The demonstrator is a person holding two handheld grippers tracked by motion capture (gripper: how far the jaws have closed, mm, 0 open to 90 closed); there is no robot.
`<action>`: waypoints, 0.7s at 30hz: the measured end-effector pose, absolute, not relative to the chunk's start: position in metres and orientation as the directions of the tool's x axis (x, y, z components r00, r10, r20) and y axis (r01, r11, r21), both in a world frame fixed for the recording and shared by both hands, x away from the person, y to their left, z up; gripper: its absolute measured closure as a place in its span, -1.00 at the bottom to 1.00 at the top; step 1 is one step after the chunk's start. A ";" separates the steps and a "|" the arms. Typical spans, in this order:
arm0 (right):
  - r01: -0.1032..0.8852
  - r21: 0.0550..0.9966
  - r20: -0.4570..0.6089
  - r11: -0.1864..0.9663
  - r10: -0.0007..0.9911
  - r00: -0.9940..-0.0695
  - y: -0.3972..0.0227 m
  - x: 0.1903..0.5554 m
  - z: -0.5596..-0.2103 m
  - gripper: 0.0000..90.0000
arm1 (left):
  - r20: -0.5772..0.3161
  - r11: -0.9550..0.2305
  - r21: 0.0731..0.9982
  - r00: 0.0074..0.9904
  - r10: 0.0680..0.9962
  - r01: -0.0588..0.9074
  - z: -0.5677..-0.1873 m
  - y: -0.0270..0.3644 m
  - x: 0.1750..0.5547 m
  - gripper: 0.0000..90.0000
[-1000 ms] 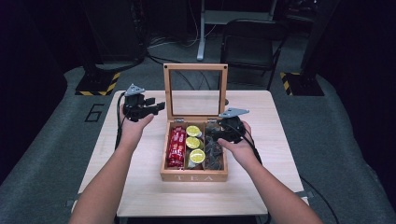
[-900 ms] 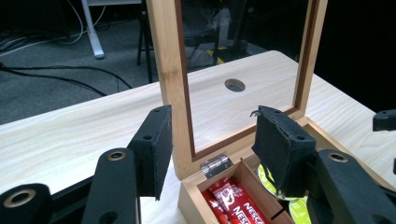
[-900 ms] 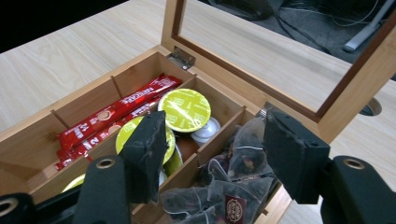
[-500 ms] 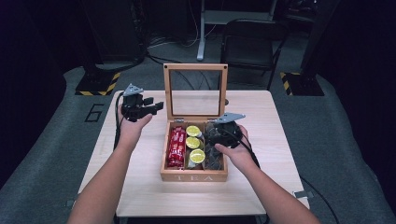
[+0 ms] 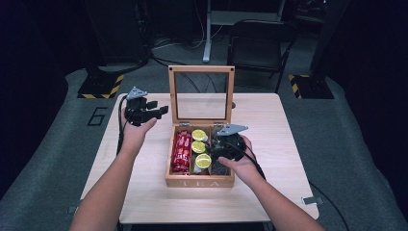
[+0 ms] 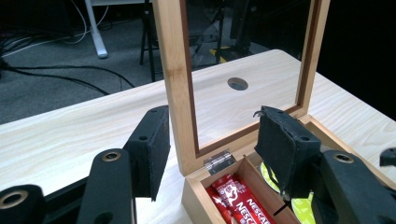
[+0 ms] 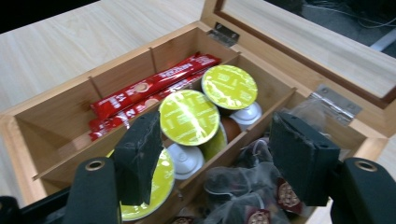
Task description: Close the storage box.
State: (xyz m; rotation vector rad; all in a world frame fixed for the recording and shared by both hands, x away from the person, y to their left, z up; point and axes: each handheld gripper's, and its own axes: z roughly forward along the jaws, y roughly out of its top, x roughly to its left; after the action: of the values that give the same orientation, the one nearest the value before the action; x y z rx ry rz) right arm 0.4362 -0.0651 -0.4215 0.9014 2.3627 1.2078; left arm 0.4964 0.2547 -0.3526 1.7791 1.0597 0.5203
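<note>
A wooden tea box sits mid-table with its glass lid standing upright. Inside lie red sachets at the left, yellow-green capsules in the middle and dark tea bags at the right. My left gripper is level at the lid's left edge. In the left gripper view its jaws straddle the lid's frame post without touching it and have just been opening. My right gripper hovers over the capsules and tea bags; its jaws have just been opening and hold nothing.
The pale wooden table has a round cable hole behind the lid. A dark chair and cables stand on the grey floor beyond the far edge. Bare tabletop lies on both sides of the box.
My right gripper has shifted a little left and down over the box's right side, and its jaws stand wider. The left hand has stayed beside the lid.
</note>
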 end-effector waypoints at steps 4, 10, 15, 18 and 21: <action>0.368 0.813 -0.019 0.452 0.651 -0.759 -0.062 0.432 -0.423 -0.27 | -0.106 -0.156 0.890 0.528 0.842 0.428 -0.353 0.255 0.497 -0.03; 0.362 0.794 -0.032 0.488 0.629 -0.777 -0.056 0.426 -0.428 -0.30 | -0.108 -0.153 0.891 0.528 0.842 0.427 -0.353 0.254 0.496 -0.03; 0.349 0.789 -0.038 0.505 0.608 -0.793 -0.052 0.421 -0.433 -0.30 | -0.110 -0.147 0.892 0.521 0.846 0.427 -0.353 0.255 0.496 -0.03; 0.345 0.790 -0.034 0.506 0.598 -0.801 -0.050 0.419 -0.436 -0.30 | -0.110 -0.149 0.891 0.522 0.846 0.429 -0.353 0.256 0.496 -0.03; 0.351 0.786 -0.024 0.508 0.593 -0.805 -0.047 0.417 -0.438 -0.31 | -0.110 -0.148 0.892 0.521 0.846 0.428 -0.353 0.256 0.496 -0.03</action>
State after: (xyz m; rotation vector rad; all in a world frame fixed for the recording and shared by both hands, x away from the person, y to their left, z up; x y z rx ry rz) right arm 0.4169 -0.0471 -0.4385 0.7939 2.4633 1.1862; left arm 0.4958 0.2561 -0.3531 1.7686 1.0686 0.5272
